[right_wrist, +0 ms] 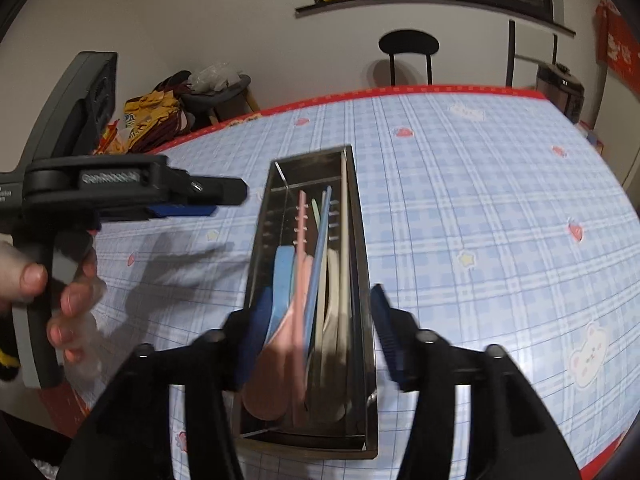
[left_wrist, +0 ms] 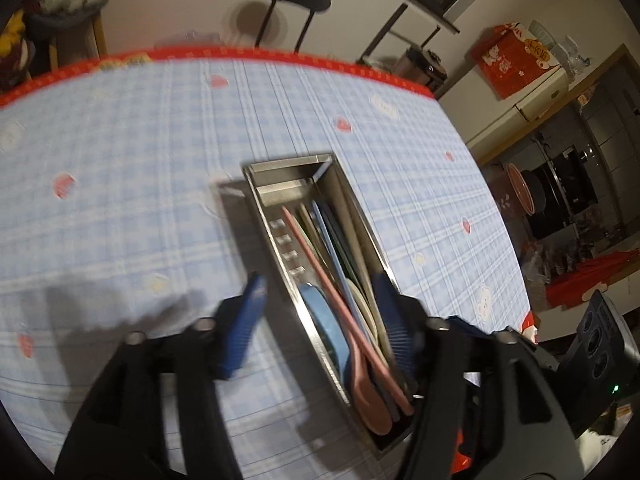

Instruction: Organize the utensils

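A stainless steel utensil box (left_wrist: 264,208) (right_wrist: 360,240) lies on the blue checked tablecloth, holding several pastel utensils: a pink spoon (left_wrist: 352,344) (right_wrist: 272,376), a blue spoon (left_wrist: 320,312) (right_wrist: 282,276), a cream spoon (right_wrist: 332,292) and a pink fork (right_wrist: 301,220). My left gripper (left_wrist: 320,320) is open above the box's near end, one finger over the box and one beside it. My right gripper (right_wrist: 316,336) is open and straddles the box's near end. The left gripper also shows in the right wrist view (right_wrist: 180,200), held by a hand, left of the box.
The tablecloth (left_wrist: 120,160) (right_wrist: 500,220) has a red border along the far edge. A black stool (left_wrist: 298,0) (right_wrist: 408,46) stands beyond the table. A rice cooker (right_wrist: 560,84) sits at the far right corner; snack bags (right_wrist: 148,120) lie off the left side.
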A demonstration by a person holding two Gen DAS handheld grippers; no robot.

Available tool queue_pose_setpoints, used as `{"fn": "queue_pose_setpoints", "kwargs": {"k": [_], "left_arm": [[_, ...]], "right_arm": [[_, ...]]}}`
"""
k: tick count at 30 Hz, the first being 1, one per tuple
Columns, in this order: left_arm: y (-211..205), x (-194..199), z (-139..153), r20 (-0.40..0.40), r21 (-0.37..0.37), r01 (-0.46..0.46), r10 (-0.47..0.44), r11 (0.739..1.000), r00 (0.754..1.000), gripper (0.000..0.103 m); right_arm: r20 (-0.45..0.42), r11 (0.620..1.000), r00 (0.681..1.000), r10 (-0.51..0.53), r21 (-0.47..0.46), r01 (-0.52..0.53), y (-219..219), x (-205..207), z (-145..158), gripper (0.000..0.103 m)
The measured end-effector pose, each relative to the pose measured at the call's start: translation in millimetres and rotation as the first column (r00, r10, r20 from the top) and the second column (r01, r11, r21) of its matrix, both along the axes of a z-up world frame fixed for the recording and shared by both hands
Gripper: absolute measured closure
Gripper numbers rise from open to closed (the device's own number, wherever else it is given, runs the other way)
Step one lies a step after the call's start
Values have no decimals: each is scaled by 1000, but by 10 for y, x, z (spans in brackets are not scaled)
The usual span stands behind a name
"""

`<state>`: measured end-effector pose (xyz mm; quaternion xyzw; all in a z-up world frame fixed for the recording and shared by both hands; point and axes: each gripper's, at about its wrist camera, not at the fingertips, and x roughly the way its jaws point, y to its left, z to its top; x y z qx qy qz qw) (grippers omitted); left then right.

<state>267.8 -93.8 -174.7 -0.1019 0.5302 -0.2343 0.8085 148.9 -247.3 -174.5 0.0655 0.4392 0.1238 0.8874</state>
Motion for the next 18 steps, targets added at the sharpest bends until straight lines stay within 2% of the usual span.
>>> {"fn": "queue_pose_setpoints", "kwargs": {"k": [2,3,5,8,13,18], "left_arm": [[114,-62,205,63,29,-12,10,1000,998,17],[162,-96,294,95,40,-17,13,999,995,15],[236,-181,465,146,67,-23,13,997,989,9],[381,-337,739,233,113,-38,11,993,972,8],[612,-682,1190,356,184,-85,14,979,934,6],[900,-1038,1612,436,180,-148,56,972,898,6]], "right_arm": [[15,1000,1000,10,-24,-9,14,-25,95,30],[26,999,1000,16,-43,-15,28,-32,168,27],[51,996,998,24,-84,-20,53,-62,325,13],[82,993,996,34,-113,-24,76,-95,564,6],[167,983,985,39,-181,-9,159,-234,1097,6],[246,971,969,39,-237,21,290,-459,1595,6]]}}
